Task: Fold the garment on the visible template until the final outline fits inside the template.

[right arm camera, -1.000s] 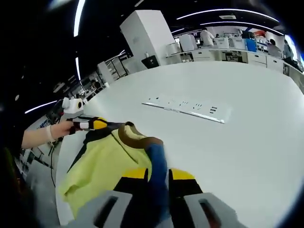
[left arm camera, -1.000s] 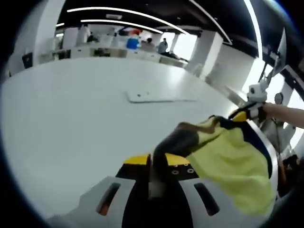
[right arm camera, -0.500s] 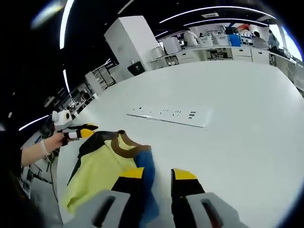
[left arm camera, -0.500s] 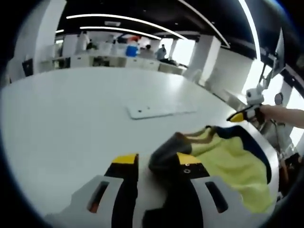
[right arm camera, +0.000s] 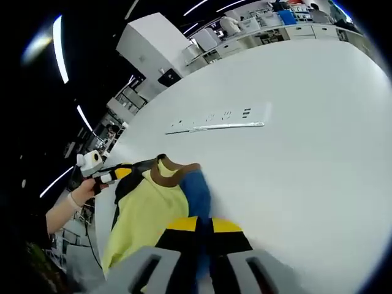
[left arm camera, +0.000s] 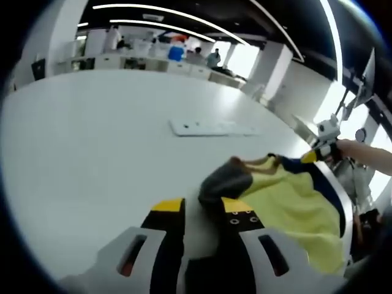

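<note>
left gripper (left arm camera: 202, 211) gapes beside the shirt's (left arm camera: 288, 202) dark sleeve; right gripper (right arm camera: 204, 225) pinches its blue sleeve (right arm camera: 197, 193) on the table (right arm camera: 306, 135).

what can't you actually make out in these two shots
- Template: no outline can be made out on the white table in either view; the shirt may cover it.
- Shirt's near edge: in the right gripper view, the right hand-held gripper hides the blue sleeve end.
- Shirt's lower hem: cut off by the edge of the left gripper view.
- Strip set in the table: its markings are too small to read.
</note>
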